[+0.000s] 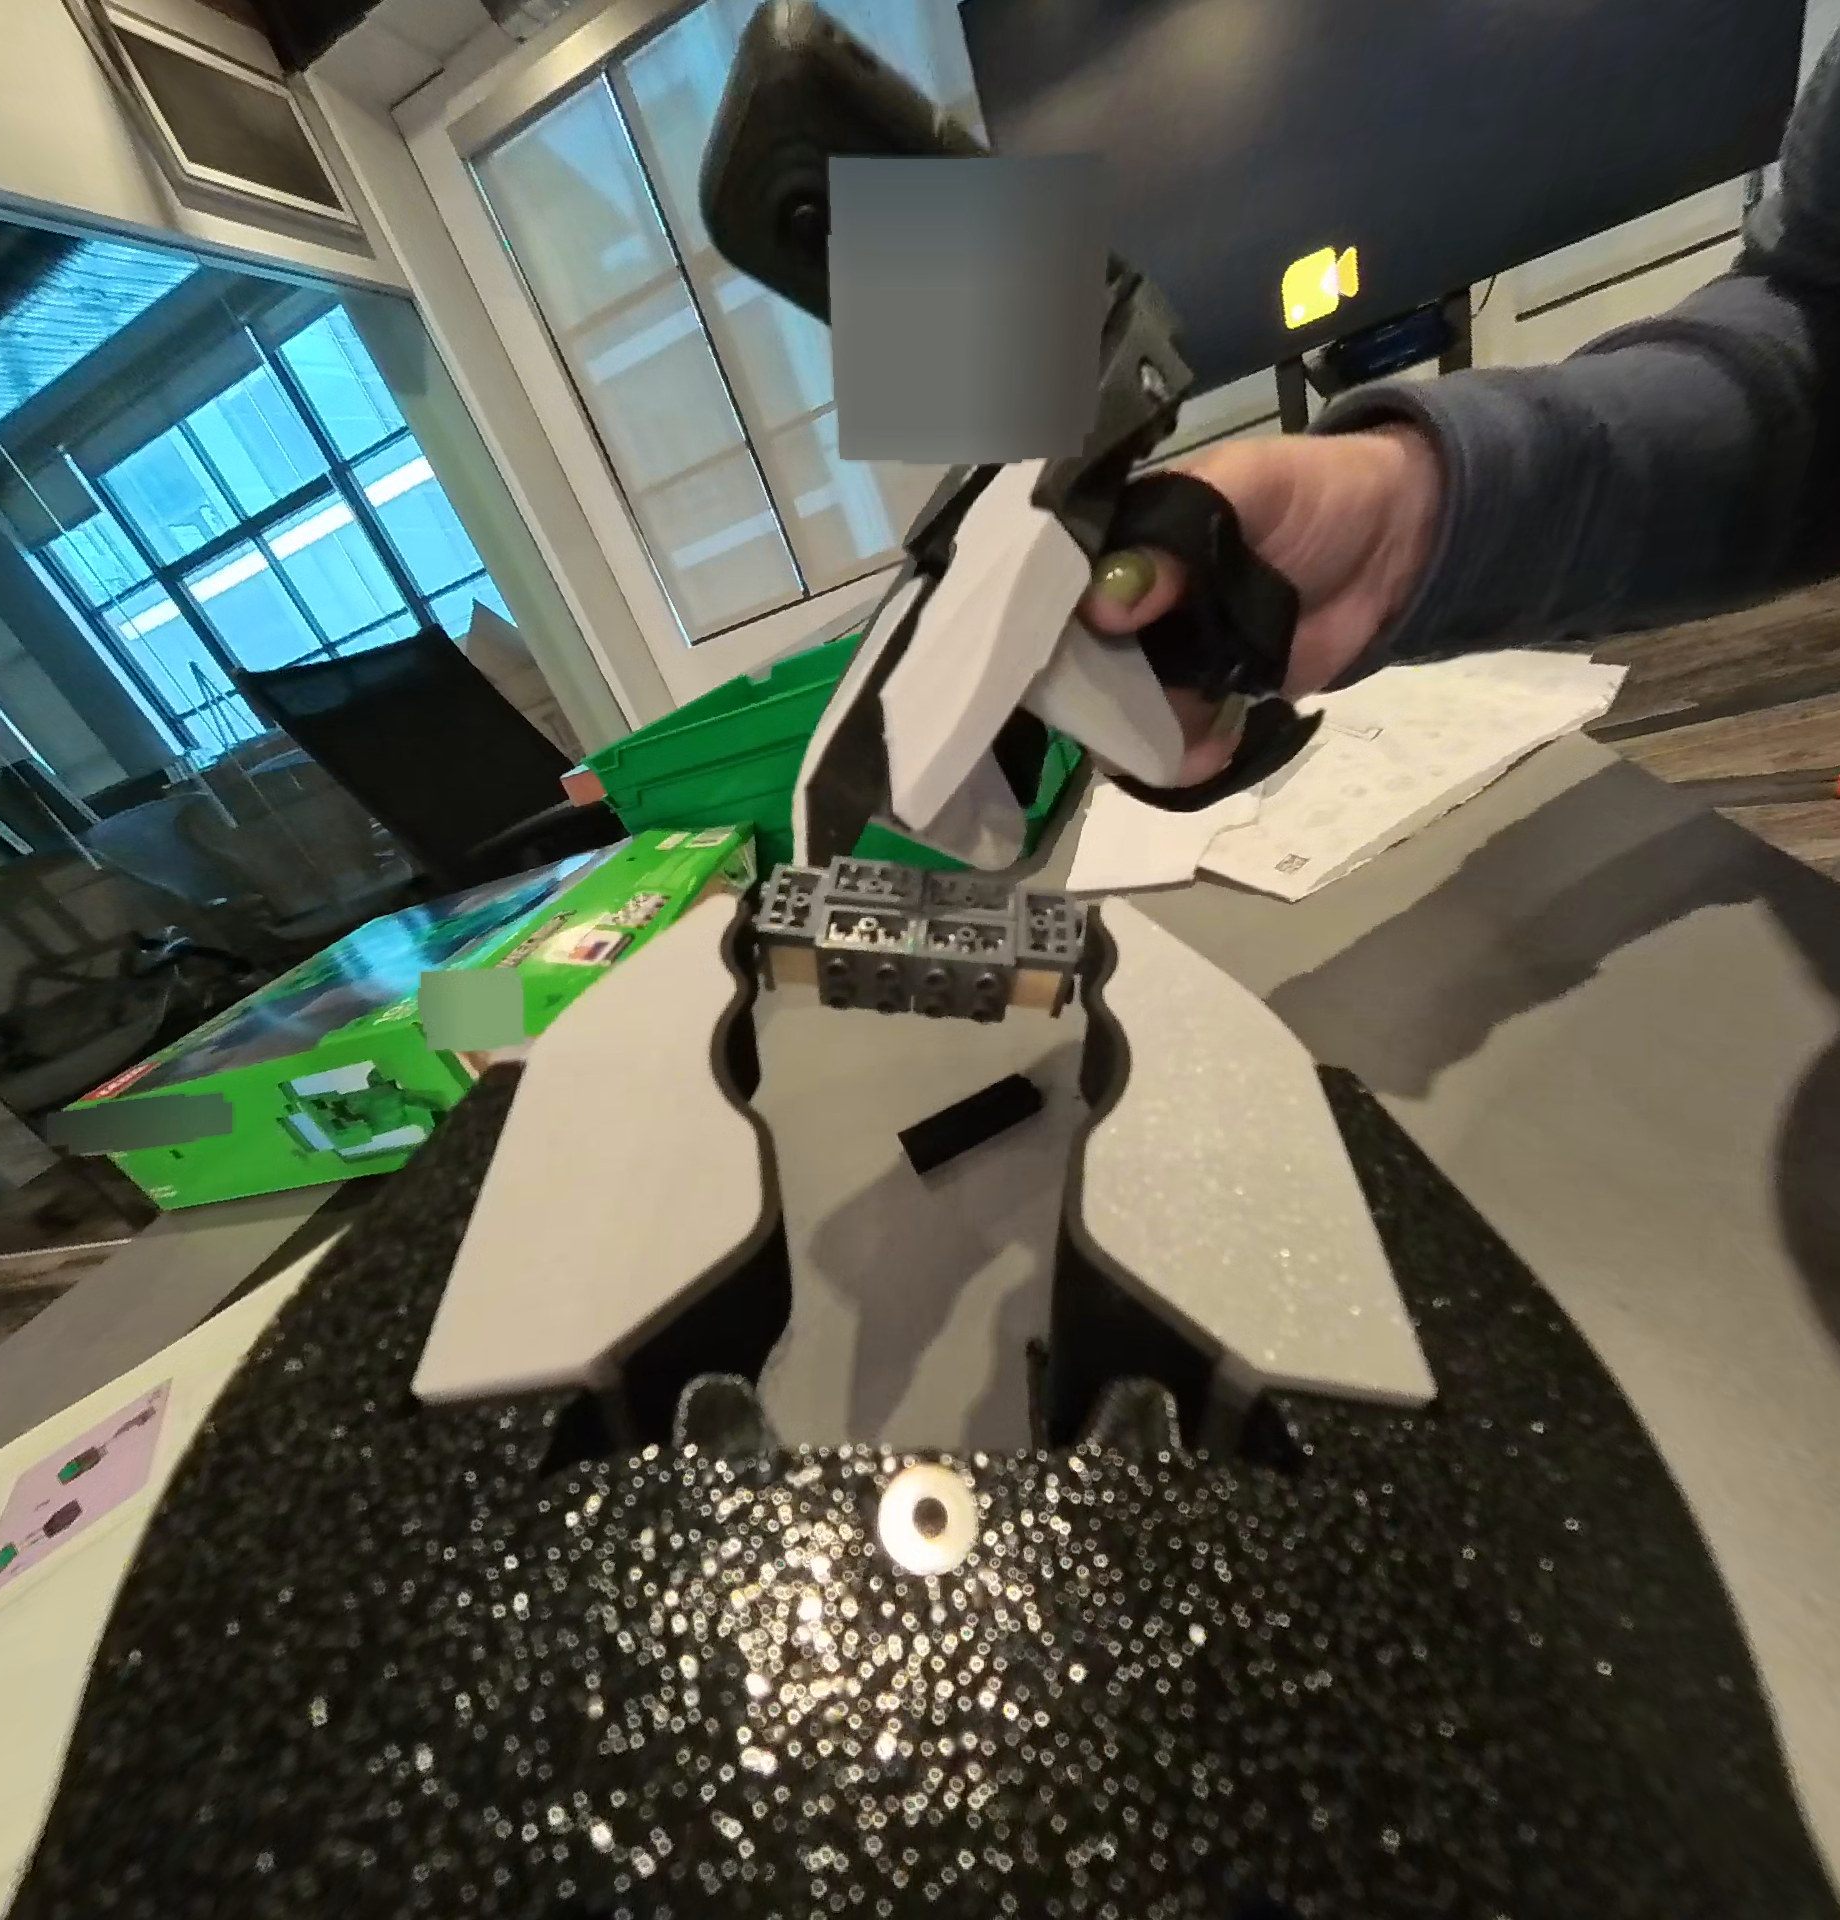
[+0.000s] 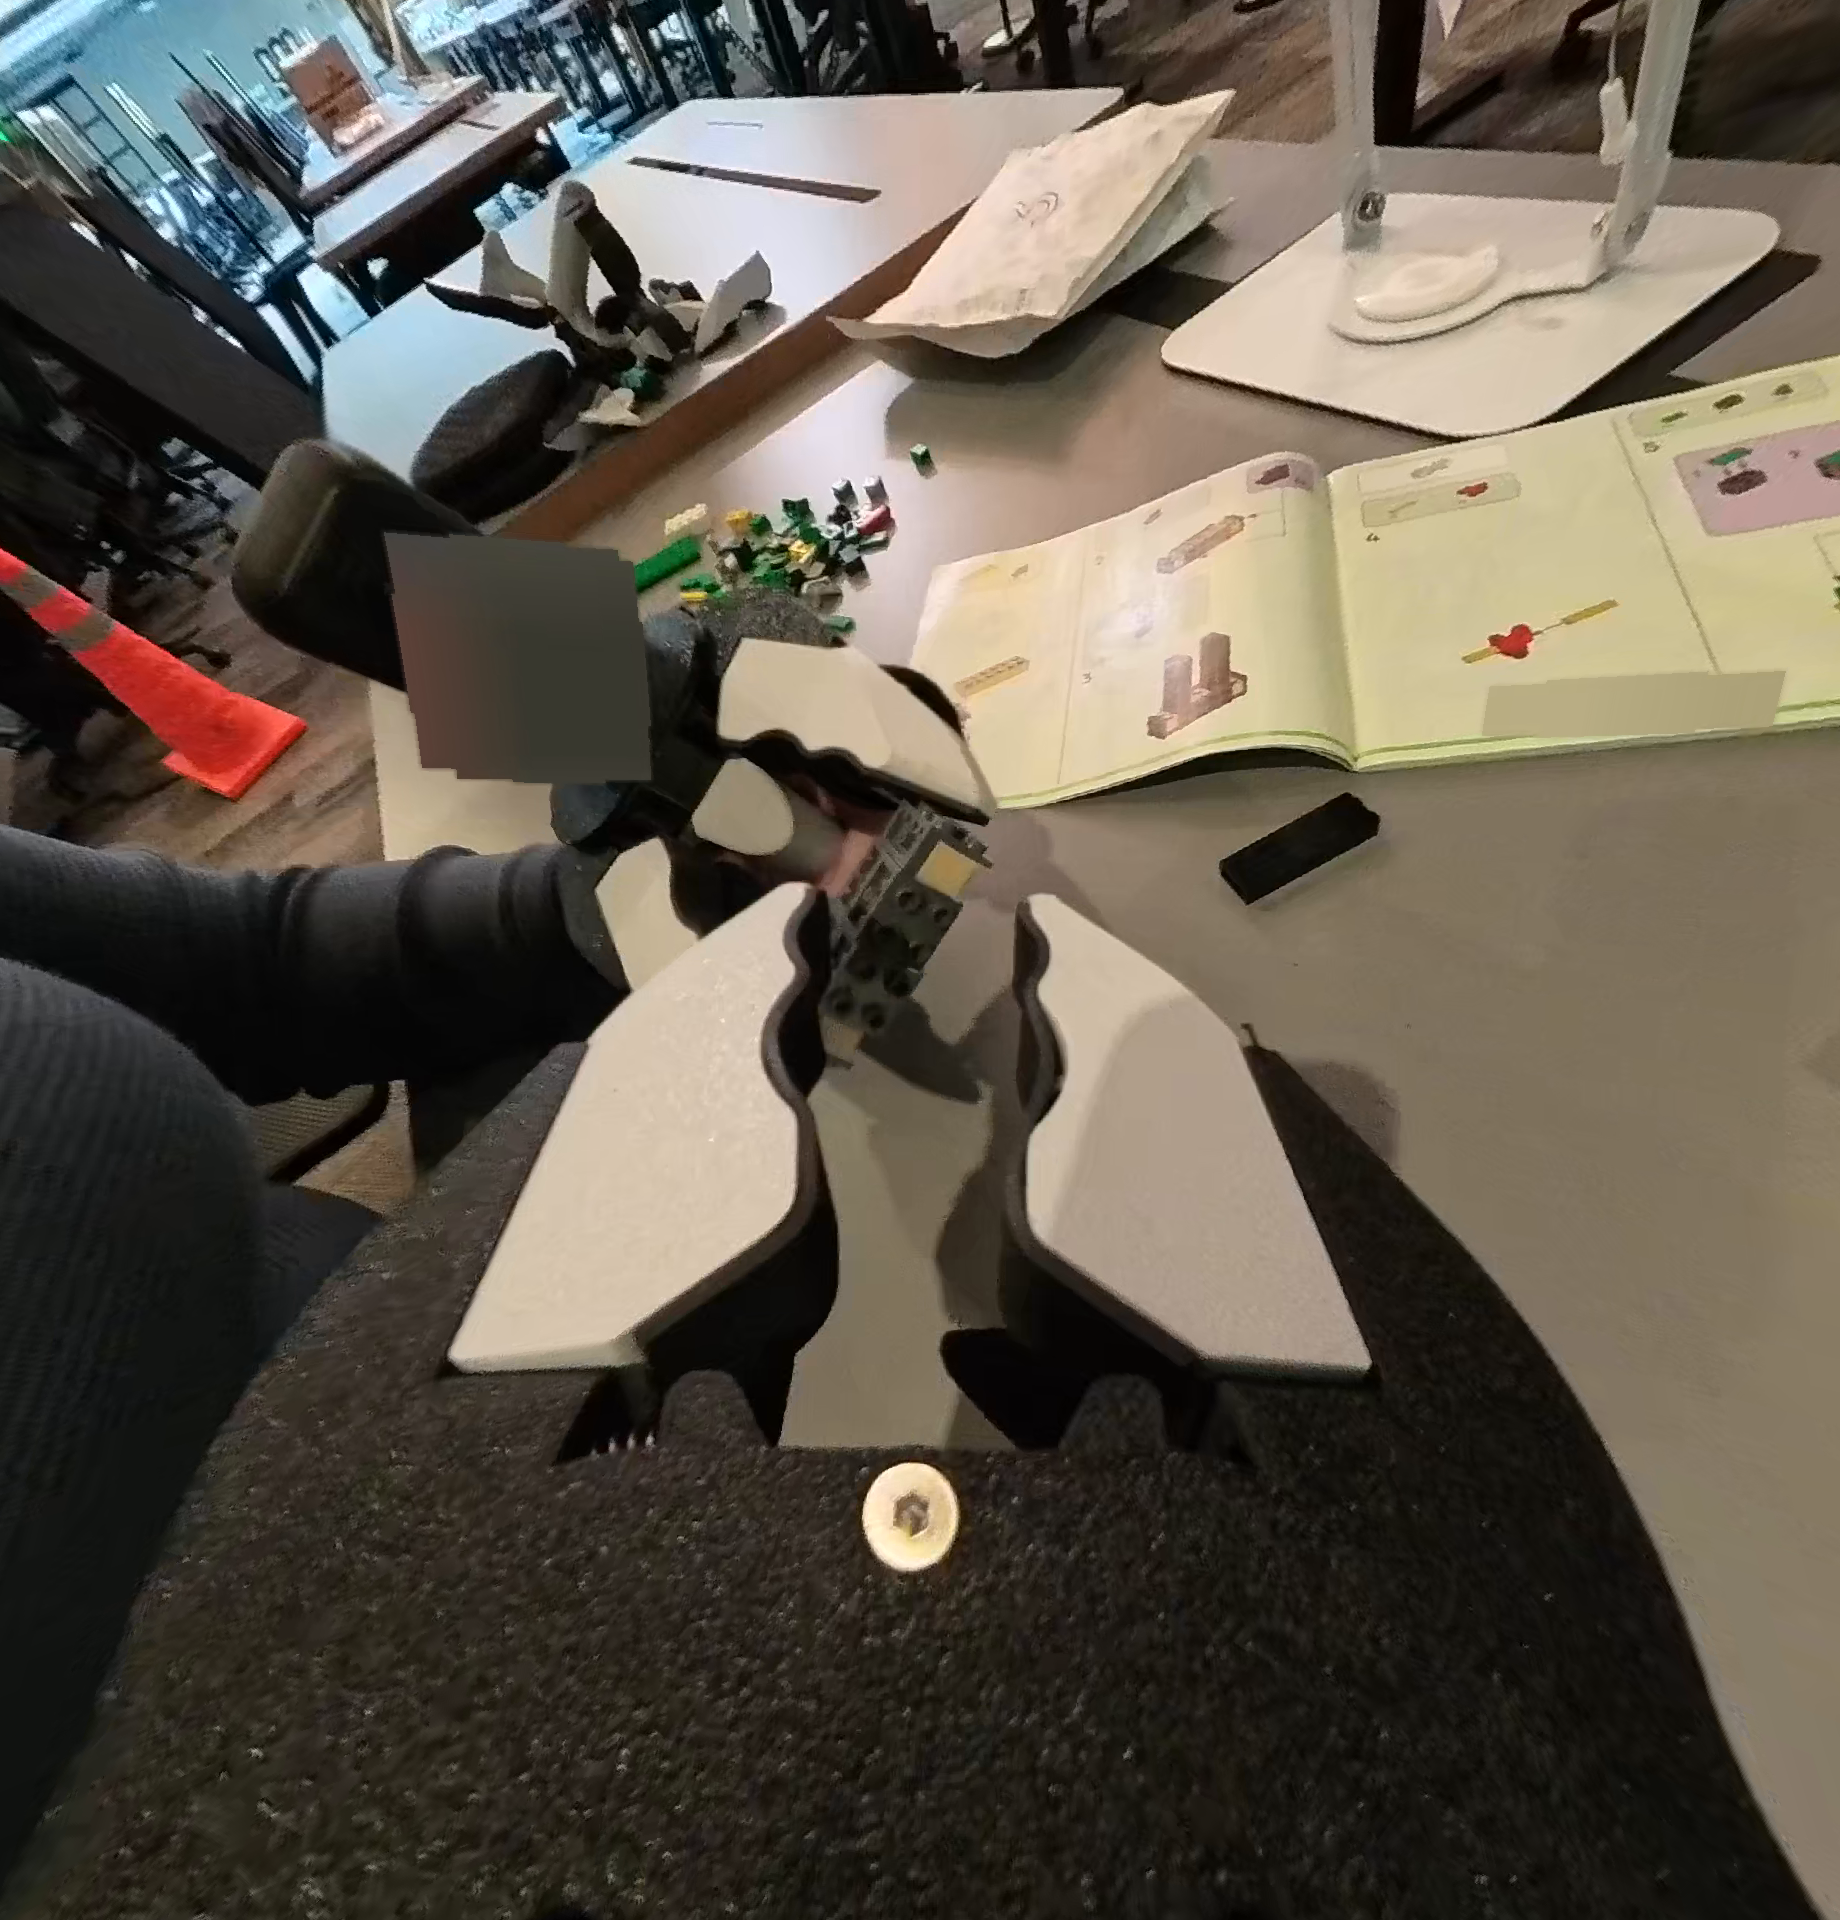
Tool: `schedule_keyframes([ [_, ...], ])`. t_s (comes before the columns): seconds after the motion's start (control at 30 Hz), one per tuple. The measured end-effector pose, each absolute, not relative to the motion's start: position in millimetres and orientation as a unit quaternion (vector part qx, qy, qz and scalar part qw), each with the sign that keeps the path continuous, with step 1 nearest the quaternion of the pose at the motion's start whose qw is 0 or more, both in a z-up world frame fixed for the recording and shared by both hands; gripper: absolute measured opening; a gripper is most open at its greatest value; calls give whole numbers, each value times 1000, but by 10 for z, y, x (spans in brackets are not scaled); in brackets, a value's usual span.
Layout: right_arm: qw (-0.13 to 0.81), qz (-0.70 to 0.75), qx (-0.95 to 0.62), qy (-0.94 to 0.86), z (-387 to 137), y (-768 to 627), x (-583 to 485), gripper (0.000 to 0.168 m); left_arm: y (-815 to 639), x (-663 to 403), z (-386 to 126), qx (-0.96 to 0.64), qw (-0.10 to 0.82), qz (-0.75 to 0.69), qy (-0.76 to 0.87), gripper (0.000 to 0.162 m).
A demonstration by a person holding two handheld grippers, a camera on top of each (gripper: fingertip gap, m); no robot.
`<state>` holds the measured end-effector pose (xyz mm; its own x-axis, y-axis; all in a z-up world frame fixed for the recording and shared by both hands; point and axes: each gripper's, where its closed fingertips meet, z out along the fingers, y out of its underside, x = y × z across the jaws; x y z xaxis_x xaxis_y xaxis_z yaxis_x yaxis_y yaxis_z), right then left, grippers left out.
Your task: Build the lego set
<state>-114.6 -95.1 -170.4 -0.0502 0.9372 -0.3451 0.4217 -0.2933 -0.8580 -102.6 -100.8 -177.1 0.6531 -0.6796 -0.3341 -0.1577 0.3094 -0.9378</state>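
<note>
The brick assembly [image 1: 921,940] sits between the fingertips of the left gripper [image 1: 921,966], raised above the table [image 1: 1518,1195]. The right gripper [image 1: 926,800] comes down from above and behind, its fingers [image 1: 843,769] meeting the assembly's top edge. On the table under the assembly lies a flat brick [image 1: 970,1122]. Left of the grippers, a set box [image 1: 376,1049] lies flat, with a bin [image 1: 708,748] behind it. Paper sheets [image 1: 1394,769] lie to the right, behind the right gripper. In the right wrist view, the open instruction booklet [image 2: 1415,603] lies beyond the flat brick [image 2: 1300,847], a pile of loose bricks [image 2: 791,551] to its left, and a stand base [image 2: 1467,301] and a paper bag [image 2: 1061,229] farther back.
</note>
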Motion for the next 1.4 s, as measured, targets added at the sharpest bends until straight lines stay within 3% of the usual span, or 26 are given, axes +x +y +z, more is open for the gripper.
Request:
schedule_keyframes([
  [0.27,254,524,-631,-512,-1510,-945,-1069,34,-1050,-1030,-1657,-544,734,-184,363,60],
  [0.57,255,458,-644,-557,-1547,-1022,-1093,34,-1137,-970,-1552,-521,750,-164,374,60],
  [0.97,200,497,-642,-549,-1457,-1135,-1061,30,-1206,-874,-1510,-505,753,-156,392,60],
  [1.4,190,503,-634,-556,-1463,-1180,-1051,19,-1219,-857,-1500,-503,753,-158,394,59],
])
